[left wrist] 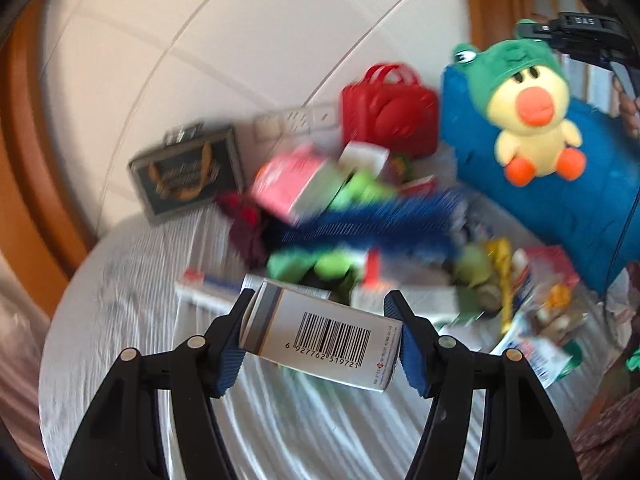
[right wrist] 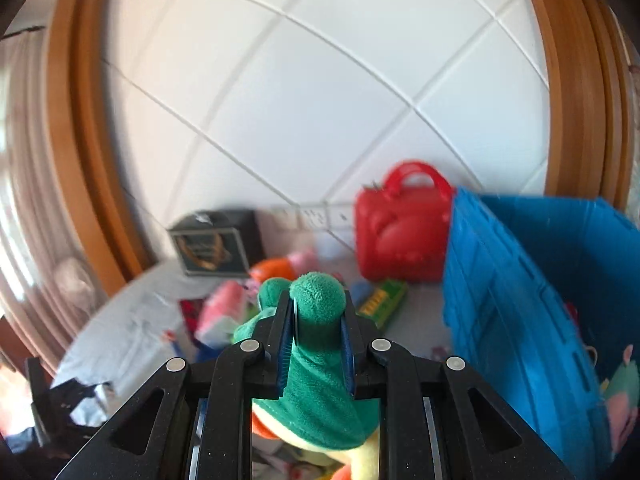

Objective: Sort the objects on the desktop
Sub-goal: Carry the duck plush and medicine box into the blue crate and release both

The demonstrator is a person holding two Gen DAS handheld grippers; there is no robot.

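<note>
My left gripper (left wrist: 320, 332) is shut on a white carton with a barcode (left wrist: 320, 340) and holds it tilted above the table. My right gripper (right wrist: 318, 332) is shut on the green frog hood of a yellow duck plush (right wrist: 320, 360). In the left wrist view that plush (left wrist: 532, 116) hangs in the air in front of the blue bin (left wrist: 560, 200), with the right gripper (left wrist: 580, 36) above it. The blue bin also shows in the right wrist view (right wrist: 520, 312) to the right of the plush.
A heap of boxes, packets and toys (left wrist: 360, 220) lies on the white tablecloth (left wrist: 132, 300). A red case (left wrist: 388, 116) and a dark framed plaque (left wrist: 188, 176) stand against the tiled wall. Soft toys (right wrist: 620, 396) lie inside the bin.
</note>
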